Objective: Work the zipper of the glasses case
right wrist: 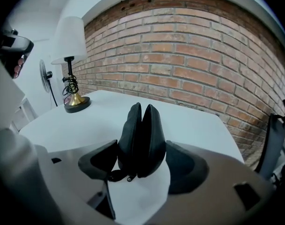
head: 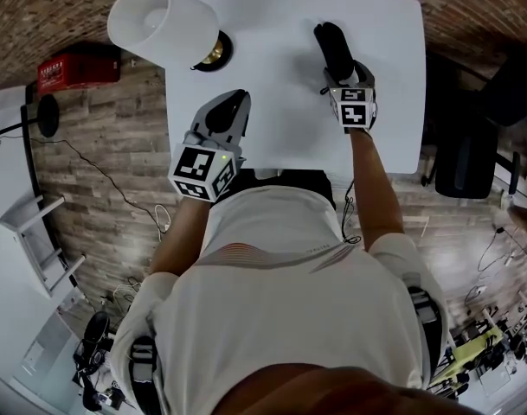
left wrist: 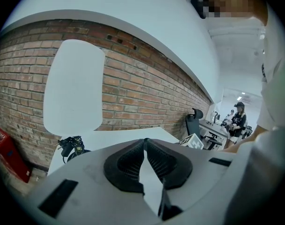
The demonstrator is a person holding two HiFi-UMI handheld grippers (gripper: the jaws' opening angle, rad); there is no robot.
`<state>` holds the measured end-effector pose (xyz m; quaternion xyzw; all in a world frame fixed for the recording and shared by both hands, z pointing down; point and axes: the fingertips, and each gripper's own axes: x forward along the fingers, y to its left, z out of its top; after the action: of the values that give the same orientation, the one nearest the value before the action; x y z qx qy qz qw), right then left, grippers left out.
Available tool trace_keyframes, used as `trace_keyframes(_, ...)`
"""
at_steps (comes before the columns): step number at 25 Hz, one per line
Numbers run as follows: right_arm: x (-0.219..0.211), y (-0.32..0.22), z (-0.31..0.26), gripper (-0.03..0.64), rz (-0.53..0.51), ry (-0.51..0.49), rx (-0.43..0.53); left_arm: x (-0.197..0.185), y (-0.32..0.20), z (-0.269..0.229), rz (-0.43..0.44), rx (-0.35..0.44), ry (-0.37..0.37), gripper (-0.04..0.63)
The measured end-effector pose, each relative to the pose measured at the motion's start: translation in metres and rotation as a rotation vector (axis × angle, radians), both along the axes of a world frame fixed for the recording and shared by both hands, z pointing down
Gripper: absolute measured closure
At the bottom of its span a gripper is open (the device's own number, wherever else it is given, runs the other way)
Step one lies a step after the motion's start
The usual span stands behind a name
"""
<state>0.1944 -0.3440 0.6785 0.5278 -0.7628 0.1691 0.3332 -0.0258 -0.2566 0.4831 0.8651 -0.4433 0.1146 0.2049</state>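
Observation:
A black zippered glasses case (head: 334, 48) stands on edge on the white table (head: 280, 59), at its far right. My right gripper (head: 341, 74) holds the near end of the case. In the right gripper view both pads touch the sides of the case (right wrist: 141, 139), and its zipper seam runs down the middle to a pull (right wrist: 119, 175) hanging at the near end. My left gripper (head: 231, 102) hovers over the table's front left part, apart from the case. In the left gripper view its fingertips (left wrist: 144, 142) meet with nothing between them.
A table lamp with a white shade (head: 159, 20) and a brass base (head: 213, 52) stands at the table's far left corner. A brick wall (right wrist: 189, 55) runs behind the table. A black office chair (head: 466, 158) is to the right, and a red box (head: 77, 67) lies on the floor to the left.

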Motion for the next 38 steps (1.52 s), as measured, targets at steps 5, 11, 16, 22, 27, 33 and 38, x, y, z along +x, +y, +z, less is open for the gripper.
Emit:
trace_keyframes(5, 0.002, 0.001, -0.005, 0.305, 0.022, 0.004, 0.018, 0.001, 0.001, 0.002, 0.008, -0.006, 0.003, 0.566)
trace_keyframes(11, 0.003, 0.002, -0.009, 0.318, 0.03, -0.002, 0.028, 0.003, 0.002, 0.005, 0.016, -0.01, 0.001, 0.566)
trace_keyframes(16, 0.001, 0.001, -0.024, 0.324, 0.032, -0.01, 0.061, 0.001, 0.002, 0.004, 0.026, -0.007, -0.004, 0.566)
trace_keyframes(22, 0.006, 0.003, -0.064, 0.328, 0.042, -0.042, 0.126, 0.003, -0.002, -0.005, 0.037, 0.018, 0.007, 0.566)
trace_keyframes(27, 0.019, 0.012, -0.114, 0.33, 0.063, -0.089, 0.205, 0.019, -0.003, -0.019, 0.048, 0.054, 0.033, 0.566)
trace_keyframes(33, 0.039, 0.028, -0.187, 0.33, 0.081, -0.228, 0.327, 0.039, -0.002, -0.04, 0.055, 0.114, 0.066, 0.566)
trace_keyframes(38, 0.051, 0.048, -0.236, 0.33, 0.064, -0.299, 0.411, 0.049, 0.005, -0.055, 0.044, 0.16, 0.072, 0.566)
